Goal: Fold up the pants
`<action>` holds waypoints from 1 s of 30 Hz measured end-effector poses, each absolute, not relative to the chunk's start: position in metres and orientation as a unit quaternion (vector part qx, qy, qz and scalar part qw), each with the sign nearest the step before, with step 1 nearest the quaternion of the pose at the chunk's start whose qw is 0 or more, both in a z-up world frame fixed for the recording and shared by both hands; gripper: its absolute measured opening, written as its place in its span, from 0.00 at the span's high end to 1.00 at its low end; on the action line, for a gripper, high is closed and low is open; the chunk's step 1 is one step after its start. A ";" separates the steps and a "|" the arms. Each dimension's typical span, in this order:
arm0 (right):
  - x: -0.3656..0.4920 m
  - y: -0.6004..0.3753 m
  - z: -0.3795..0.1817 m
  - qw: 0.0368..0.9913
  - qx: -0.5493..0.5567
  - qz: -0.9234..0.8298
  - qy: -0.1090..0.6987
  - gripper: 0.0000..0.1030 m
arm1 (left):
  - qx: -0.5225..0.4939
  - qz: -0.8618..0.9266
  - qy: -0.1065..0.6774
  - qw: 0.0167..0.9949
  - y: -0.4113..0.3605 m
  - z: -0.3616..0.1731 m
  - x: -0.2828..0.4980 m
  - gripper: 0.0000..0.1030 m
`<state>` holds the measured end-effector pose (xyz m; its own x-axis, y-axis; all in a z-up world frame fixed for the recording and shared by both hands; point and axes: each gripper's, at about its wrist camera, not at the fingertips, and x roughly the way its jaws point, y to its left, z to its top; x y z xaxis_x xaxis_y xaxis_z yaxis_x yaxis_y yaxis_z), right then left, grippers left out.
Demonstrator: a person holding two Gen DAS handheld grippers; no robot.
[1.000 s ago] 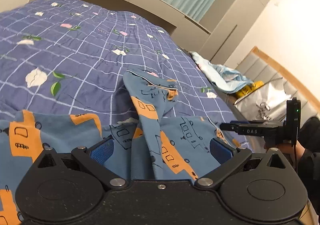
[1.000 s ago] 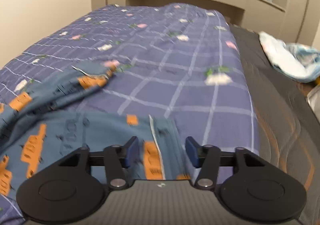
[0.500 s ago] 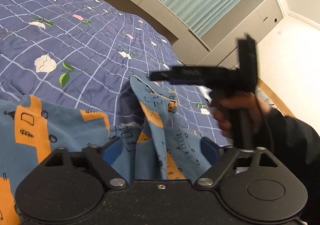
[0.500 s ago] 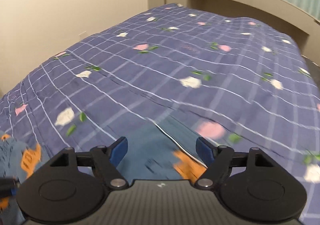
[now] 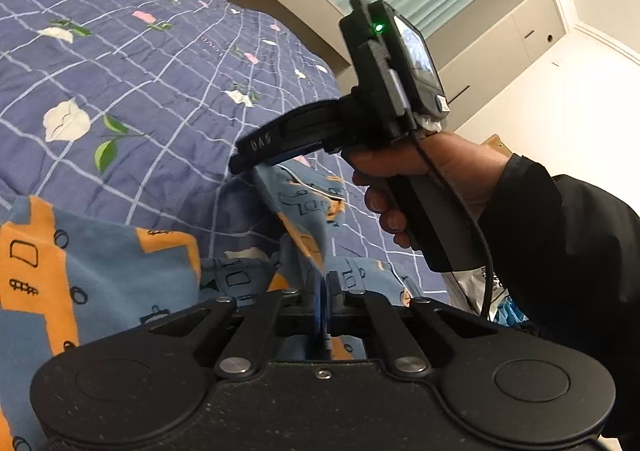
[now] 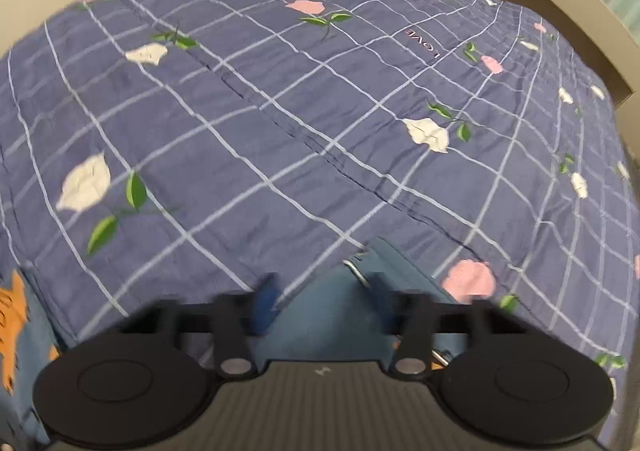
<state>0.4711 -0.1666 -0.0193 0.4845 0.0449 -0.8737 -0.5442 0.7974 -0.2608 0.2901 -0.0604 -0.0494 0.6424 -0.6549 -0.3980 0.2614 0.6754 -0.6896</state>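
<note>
A bare right hand [image 5: 432, 171] is seen below a black sleeve [image 5: 568, 251]. Black linkages, silver screws and blue pads [image 6: 264, 305] are shown on both devices; "DAS" is marked on one finger.

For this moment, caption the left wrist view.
Left hand-held gripper pinches blue-and-orange pants on a floral quilt.

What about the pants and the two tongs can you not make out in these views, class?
- Left wrist view: the pants run off the left edge; the left tongs hide the pinched fabric.
- Left wrist view: the right tongs show side-on, so their gap is hidden.
- Right wrist view: motion blur smears the right tongs' fingers; grip unclear.
</note>
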 end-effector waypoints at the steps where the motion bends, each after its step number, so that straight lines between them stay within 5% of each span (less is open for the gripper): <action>1: 0.470 -0.169 -0.018 0.821 -0.263 0.179 0.475 0.81 | -0.298 -0.270 0.325 0.856 -0.062 -0.048 0.290 1.00; 5: 0.458 -0.188 -0.004 0.839 -0.246 0.173 0.454 0.98 | -0.286 -0.273 0.320 0.861 -0.068 -0.041 0.287 1.00; 17: 0.350 -0.324 0.062 0.935 -0.097 0.109 0.323 0.99 | -0.171 -0.328 0.288 0.883 -0.103 -0.004 0.256 1.00; 30: 0.253 -0.449 -0.028 0.920 0.095 0.050 0.376 0.99 | -0.029 -0.370 0.360 0.856 -0.165 -0.038 0.228 1.00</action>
<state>0.2532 -0.4495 -0.0276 0.7116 0.1633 -0.6834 -0.0198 0.9769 0.2129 0.2278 -0.1649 -0.0382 0.4660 -0.6550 -0.5948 0.6126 0.7239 -0.3173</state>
